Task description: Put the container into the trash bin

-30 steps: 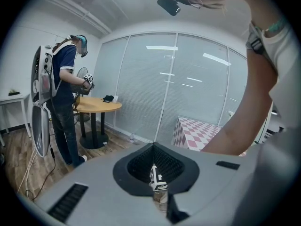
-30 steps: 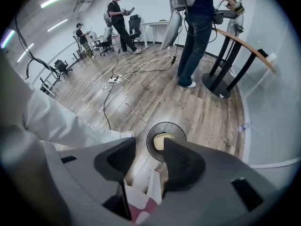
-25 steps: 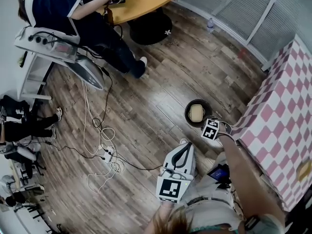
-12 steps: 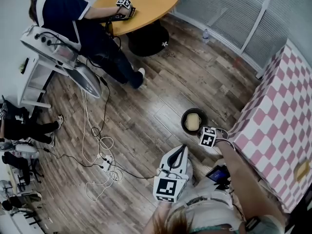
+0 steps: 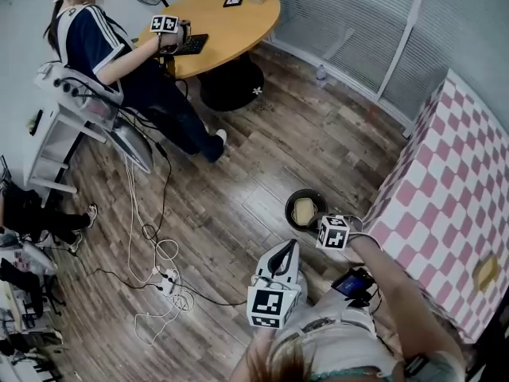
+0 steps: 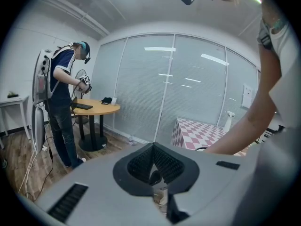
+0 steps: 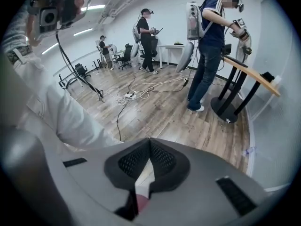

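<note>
Floor: wood-plank floor [image 5: 262, 150] runs across the room, with blinds along the far wall.
Checked table: the pink-and-white table [image 5: 453, 181] stands at the floor's right edge, just beside the bin.
Round table: the wooden round table [image 5: 227, 18] stands at the floor's far edge, with a person [image 5: 103, 46] at its rim.
Cables: white cables [image 5: 159, 253] lie loose toward the floor's left edge.
Trash bin: the dark round bin [image 5: 306, 192] stands on the floor near the checked table's corner.
Left gripper: the left gripper [image 6: 153, 146] has its jaws together, empty, near the bin's near rim but apart from it.
Right gripper: the right gripper [image 7: 149, 142] is closed on nothing, raised over the bin's near-right rim, clear of the container.
Container: the pale tan container [image 5: 303, 211] lies inside the bin, at its middle, touched by neither gripper.
</note>
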A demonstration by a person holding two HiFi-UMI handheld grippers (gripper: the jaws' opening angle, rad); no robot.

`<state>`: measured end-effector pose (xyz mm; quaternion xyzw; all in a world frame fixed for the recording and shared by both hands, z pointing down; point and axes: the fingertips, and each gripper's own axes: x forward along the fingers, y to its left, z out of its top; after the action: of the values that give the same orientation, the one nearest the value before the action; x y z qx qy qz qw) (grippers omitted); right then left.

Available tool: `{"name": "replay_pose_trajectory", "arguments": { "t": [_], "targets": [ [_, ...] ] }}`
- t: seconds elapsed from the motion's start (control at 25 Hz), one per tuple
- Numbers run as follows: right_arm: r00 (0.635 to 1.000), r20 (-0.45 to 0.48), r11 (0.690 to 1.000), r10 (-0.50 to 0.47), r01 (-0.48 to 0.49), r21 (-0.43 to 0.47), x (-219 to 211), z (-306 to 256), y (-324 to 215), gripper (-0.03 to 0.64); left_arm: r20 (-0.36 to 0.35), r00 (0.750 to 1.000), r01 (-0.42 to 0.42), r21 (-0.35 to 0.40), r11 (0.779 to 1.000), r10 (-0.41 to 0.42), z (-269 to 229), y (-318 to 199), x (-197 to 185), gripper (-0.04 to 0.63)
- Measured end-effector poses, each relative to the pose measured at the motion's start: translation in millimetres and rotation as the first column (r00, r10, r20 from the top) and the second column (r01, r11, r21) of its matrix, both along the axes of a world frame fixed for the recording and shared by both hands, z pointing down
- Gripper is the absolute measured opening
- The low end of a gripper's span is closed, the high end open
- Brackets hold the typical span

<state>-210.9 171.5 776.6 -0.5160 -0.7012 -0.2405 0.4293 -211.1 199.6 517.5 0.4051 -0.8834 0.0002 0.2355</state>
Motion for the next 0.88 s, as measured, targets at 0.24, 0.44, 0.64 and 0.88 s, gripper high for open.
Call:
{"name": "replay_pose_trajectory", "arguments": {
  "t": [0.24, 0.44, 0.64, 0.88],
  "targets": [
    [0.999, 0.049, 0.998, 0.017, -0.014, -0.063, 6.5, -35.9, 2.8, -0.006, 0.014, 1.0, -0.01, -0.001, 1.0, 0.01, -0.2, -2.9, 3.3, 0.006],
    [0.993, 0.115, 0.993, 0.024, -0.01, -0.121, 8.9, -80.4, 6.2, -0.006, 0.008, 1.0, -0.015, -0.001, 1.0, 0.015, -0.8, -4.4, 9.8, 0.006],
    [0.977, 0.2, 0.978, 0.076, -0.034, -0.206, 16.2, -141.3, 5.7, -0.006, 0.006, 1.0, -0.023, 0.005, 1.0, 0.023, -9.8, -5.2, 17.6, 0.006],
    [0.926, 0.329, 0.953, 0.186, -0.089, -0.289, 32.9, -201.9, -5.6, -0.006, 0.023, 0.999, -0.044, 0.011, 0.999, 0.043, -10.3, -10.5, 23.0, 0.006]
  ]
}}
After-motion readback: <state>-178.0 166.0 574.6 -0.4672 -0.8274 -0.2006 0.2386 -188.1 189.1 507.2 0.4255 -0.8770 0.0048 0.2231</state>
